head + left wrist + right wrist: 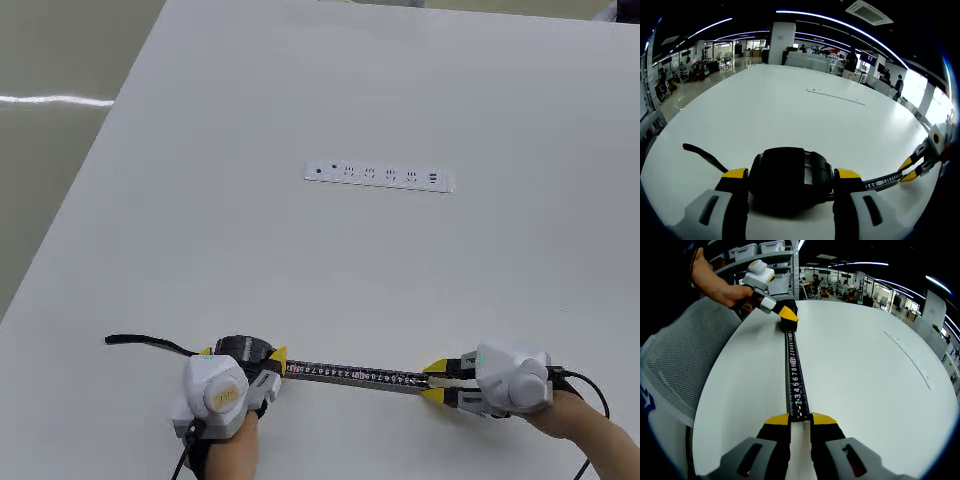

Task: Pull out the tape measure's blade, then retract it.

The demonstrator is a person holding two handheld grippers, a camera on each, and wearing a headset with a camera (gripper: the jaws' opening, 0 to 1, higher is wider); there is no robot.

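While clamping the tape measure case (pixel 790 170) with the left gripper (pixel 242 357), jaws tight on both its sides, pinches the tip of the blade (pixel 794 371) in the right gripper (pixel 800 419), jaws nearly closed. Lies stretched left-right along the near table (pixel 300 270) edge. For retracting, probably guide right gripper toward case along this axis. Beyond, much free table; power strip (pixel 380 176) well apart.

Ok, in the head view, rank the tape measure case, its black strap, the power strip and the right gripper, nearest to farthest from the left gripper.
1. Tape measure case, held between the jaws.
2. Black strap, trailing left from the case.
3. Right gripper, at the blade end, right side.
4. Power strip, farthest, up ahead.
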